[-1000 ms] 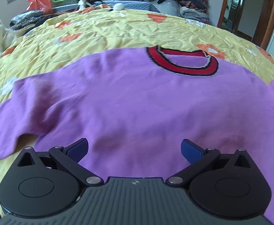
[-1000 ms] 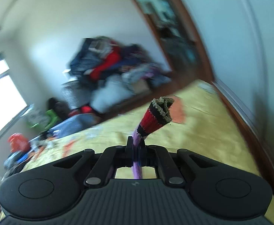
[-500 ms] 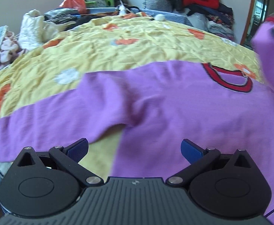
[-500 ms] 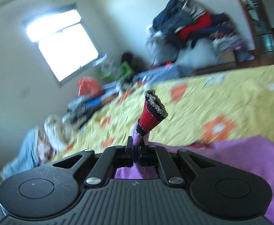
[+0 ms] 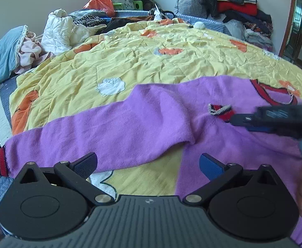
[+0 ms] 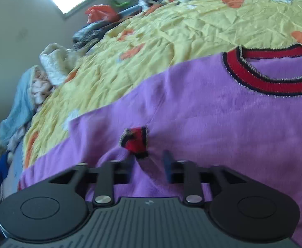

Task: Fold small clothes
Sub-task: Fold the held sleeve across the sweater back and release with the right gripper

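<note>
Here I see the purple sweater spread flat on the bed's yellow quilt, red collar toward the far side. My left gripper hovers with its jaws wide, over the gap where one sleeve meets the sweater's body, touching nothing. My right gripper sits low over the sweater's chest; its jaws stand parted, and the red cuff of the other sleeve lies folded onto the chest just ahead of them, between the fingertips' line.
</note>
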`<state>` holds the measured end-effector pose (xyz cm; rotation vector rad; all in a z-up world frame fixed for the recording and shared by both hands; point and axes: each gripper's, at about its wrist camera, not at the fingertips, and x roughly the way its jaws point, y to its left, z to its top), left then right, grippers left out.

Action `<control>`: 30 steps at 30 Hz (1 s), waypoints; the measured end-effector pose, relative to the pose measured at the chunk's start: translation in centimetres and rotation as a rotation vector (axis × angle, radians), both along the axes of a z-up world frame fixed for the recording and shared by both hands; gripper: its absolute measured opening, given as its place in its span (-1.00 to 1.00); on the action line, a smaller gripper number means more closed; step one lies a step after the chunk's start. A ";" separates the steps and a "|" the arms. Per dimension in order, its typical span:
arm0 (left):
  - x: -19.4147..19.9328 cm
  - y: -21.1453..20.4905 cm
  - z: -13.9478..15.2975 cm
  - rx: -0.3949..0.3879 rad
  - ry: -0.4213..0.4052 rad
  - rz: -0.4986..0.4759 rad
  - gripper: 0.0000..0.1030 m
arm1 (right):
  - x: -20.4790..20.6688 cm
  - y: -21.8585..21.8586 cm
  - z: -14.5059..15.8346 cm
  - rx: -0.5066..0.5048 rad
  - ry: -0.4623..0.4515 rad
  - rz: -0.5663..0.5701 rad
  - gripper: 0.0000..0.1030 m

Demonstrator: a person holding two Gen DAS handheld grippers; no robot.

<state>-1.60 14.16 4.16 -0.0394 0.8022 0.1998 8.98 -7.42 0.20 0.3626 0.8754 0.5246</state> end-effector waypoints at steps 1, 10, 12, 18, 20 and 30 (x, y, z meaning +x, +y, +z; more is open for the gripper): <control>0.0 -0.2 0.1 -0.006 -0.008 -0.001 1.00 | -1.1 -0.9 0.6 -0.003 -0.034 0.002 0.01; 7.2 -4.1 -0.3 -0.324 -0.094 -0.165 1.00 | -3.4 -14.4 1.1 -0.179 -0.115 -0.285 0.37; 9.7 -5.8 -1.5 -0.355 -0.101 -0.203 1.00 | -2.8 -17.1 -0.5 -0.182 -0.053 -0.328 0.35; 13.6 -7.5 -6.0 -0.242 -0.010 -0.215 1.00 | -4.1 -19.0 -1.0 -0.294 -0.108 -0.387 0.35; 13.1 -7.7 -6.6 -0.086 0.003 -0.167 1.00 | -4.6 -19.6 -1.4 -0.400 -0.126 -0.416 0.36; 7.7 -2.8 -4.1 -0.108 -0.046 -0.119 1.00 | -4.8 -20.2 -2.4 -0.466 -0.129 -0.462 0.93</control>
